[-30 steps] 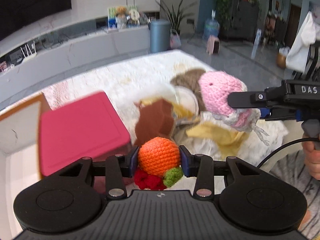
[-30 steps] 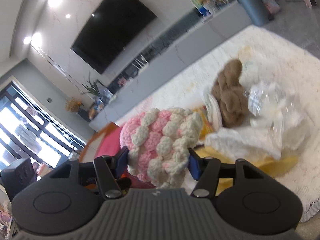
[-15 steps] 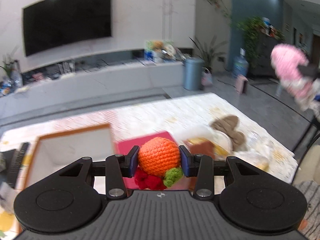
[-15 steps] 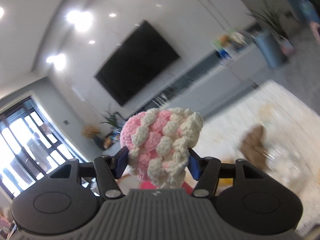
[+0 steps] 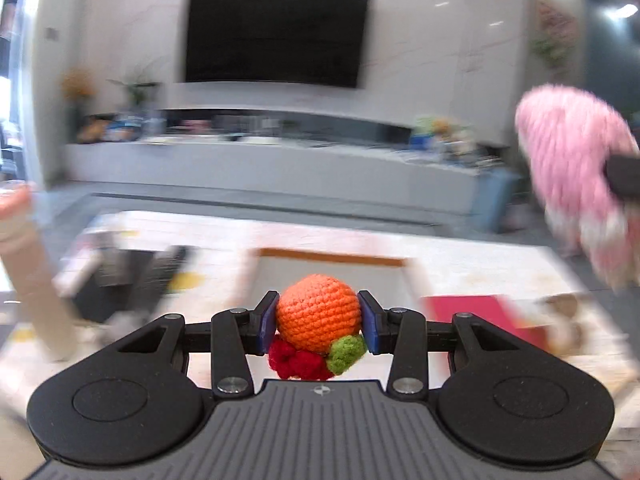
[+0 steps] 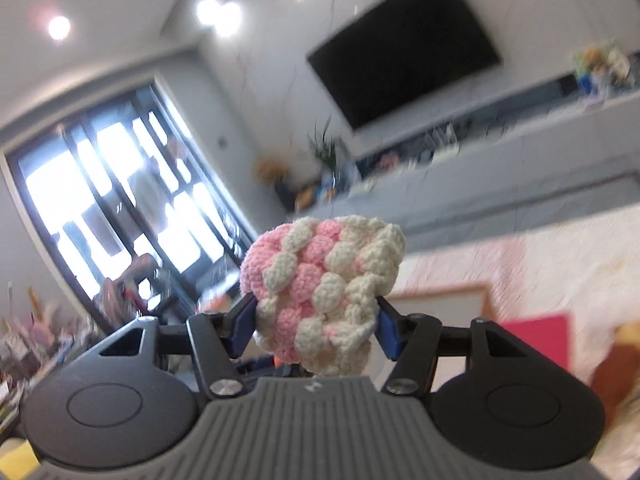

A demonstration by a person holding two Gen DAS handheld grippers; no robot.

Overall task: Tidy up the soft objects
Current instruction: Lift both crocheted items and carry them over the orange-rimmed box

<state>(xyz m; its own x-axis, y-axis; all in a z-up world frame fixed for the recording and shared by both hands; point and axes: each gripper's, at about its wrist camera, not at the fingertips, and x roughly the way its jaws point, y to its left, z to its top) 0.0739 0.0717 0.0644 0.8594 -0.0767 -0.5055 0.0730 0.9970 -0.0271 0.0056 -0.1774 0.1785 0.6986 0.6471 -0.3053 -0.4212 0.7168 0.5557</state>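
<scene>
We note the left gripper [image 5: 319, 322] clamped on an orange crochet ball [image 5: 318, 312], the right gripper [image 6: 316, 322] clamped on a pink-and-cream crochet toy [image 6: 322, 288], both held in the air. Below lie a white tabletop [image 5: 460, 256], a wood-rimmed box [image 5: 332, 258] and a red lid [image 5: 476, 312]. Beyond stand a grey console [image 5: 256, 168] and a wall television [image 5: 276, 34].

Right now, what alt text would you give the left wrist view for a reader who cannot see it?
The left gripper is shut on an orange crocheted ball with red and green bits beneath it, held above a blurred white box with a wooden rim. A pink crocheted toy hangs at the right edge; a wall-mounted TV fills the background.
</scene>
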